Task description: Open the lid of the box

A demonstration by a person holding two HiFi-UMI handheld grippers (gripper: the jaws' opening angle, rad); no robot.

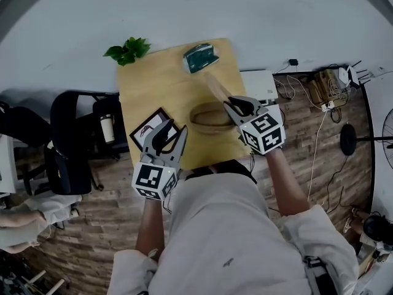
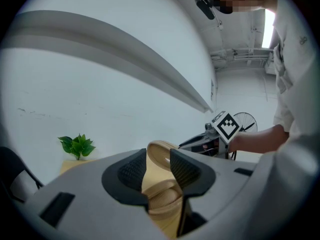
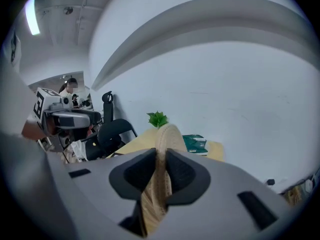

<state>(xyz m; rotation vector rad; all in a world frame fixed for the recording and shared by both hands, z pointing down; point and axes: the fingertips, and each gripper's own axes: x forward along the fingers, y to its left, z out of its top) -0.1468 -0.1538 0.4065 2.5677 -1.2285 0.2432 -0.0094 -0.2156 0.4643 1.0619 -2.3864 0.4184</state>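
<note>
An oval wooden box [image 1: 207,120] lies on the light wooden table [image 1: 153,85]. Its lid [image 1: 216,86] is tilted up off the box toward the far side. My right gripper [image 1: 232,106] is shut on the lid's near edge; in the right gripper view the lid [image 3: 167,139] stands edge-on between the pads of that gripper [image 3: 161,171]. My left gripper [image 1: 172,134] hovers just left of the box, open and holding nothing. Through the gap of the left gripper [image 2: 157,171] I see the box [image 2: 164,200] and the raised lid [image 2: 161,153].
A green packet [image 1: 200,57] lies at the table's far edge and a small plant [image 1: 128,50] at its far left corner. A framed picture [image 1: 146,128] lies under my left gripper. A white device [image 1: 261,85] sits right of the table, black chairs [image 1: 70,140] left.
</note>
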